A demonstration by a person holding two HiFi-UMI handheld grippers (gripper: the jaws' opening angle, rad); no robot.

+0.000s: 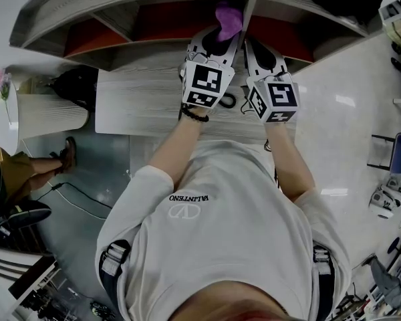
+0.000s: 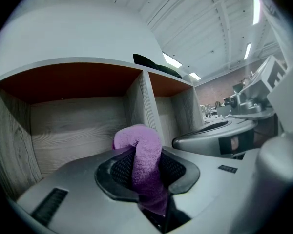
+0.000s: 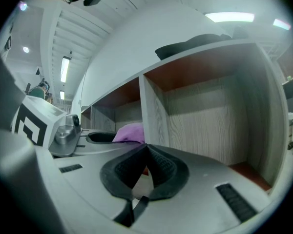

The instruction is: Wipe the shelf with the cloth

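Up at the shelf (image 2: 73,126), gripping purple cloth (image 2: 136,135) tight in left hand-held gripper (image 2: 147,168) for wiping, right hand-held gripper (image 3: 145,147) pinched together empty alongside.

Cloth (image 2: 145,152): purple, nubby terry-like pile, matt. Shelf (image 2: 73,126): pale wood-grain panels, matt; compartment ceilings smooth red-brown. Right gripper (image 3: 145,147) fingers (image 3: 162,167): black ribbed rubbery pads in smooth grey plastic. Floor (image 1: 341,79) glossy.

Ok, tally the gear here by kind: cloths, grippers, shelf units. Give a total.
cloth: 1
grippers: 2, the left gripper and the right gripper
shelf: 1
total: 4
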